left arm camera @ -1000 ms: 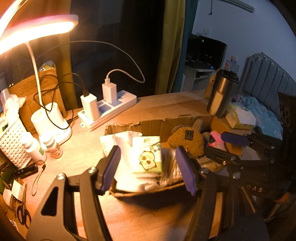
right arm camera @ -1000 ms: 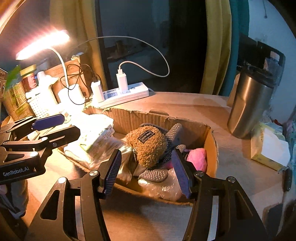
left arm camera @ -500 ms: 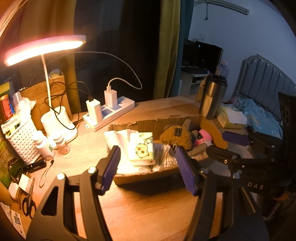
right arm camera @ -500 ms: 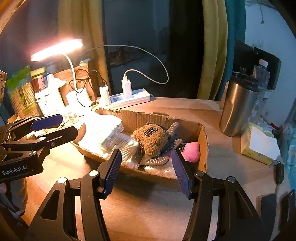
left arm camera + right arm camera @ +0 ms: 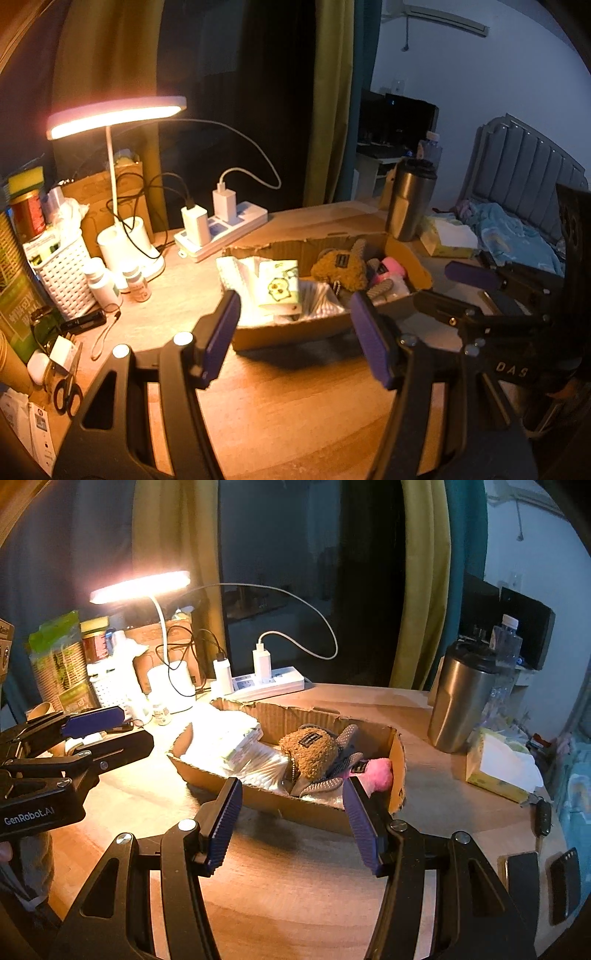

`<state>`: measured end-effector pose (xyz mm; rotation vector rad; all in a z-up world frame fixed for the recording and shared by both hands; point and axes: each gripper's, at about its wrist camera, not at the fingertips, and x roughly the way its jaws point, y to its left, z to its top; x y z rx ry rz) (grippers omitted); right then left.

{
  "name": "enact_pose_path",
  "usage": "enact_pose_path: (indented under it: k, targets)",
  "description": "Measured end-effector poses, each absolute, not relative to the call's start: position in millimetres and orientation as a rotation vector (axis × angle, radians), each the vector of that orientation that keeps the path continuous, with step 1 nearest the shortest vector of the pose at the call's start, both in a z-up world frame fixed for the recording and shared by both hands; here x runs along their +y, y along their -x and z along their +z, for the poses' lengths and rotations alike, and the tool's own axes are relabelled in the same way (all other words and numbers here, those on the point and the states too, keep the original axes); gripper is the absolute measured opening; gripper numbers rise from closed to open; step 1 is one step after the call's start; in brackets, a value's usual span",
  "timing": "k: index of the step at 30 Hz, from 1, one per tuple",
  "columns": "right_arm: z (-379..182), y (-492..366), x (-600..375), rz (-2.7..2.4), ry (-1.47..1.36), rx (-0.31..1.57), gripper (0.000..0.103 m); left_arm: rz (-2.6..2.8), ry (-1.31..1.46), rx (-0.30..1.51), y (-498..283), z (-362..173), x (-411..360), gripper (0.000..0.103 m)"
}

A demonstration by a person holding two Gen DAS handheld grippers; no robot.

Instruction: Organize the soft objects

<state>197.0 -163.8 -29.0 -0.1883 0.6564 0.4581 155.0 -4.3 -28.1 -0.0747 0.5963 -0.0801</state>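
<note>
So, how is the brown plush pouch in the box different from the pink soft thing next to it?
The brown plush pouch is bigger and fuzzy, with a dark label on it; the pink soft thing is smaller, smoother, with no label in view. The pouch sits mid-box, the pink one at the right end. Both lie inside the cardboard box, touched by neither gripper.

Dim room around me, warm glow from the lit desk lamp (image 5: 117,115) blowing out nearby whites, cool bluish wall at right, my fingers' dark shadow under the cardboard box (image 5: 295,808), fisheye-bent vignetted corners
</note>
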Motion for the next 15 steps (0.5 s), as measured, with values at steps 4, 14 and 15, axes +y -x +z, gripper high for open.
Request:
enact_pose_path:
  k: [4, 14, 15]
  targets:
    - [-25, -185, -164, 0.456, 0.192, 0.643, 0.060, -0.083, 0.071, 0.581, -144, -24, -5, 0.064]
    - [-13, -151, -165, 0.447, 0.202, 0.599, 0.060, -0.090, 0.062, 0.532, -110, -10, -6, 0.064]
    - [-12, -147, -165, 0.447, 0.202, 0.596, 0.060, -0.091, 0.062, 0.529, -106, -10, -6, 0.064]
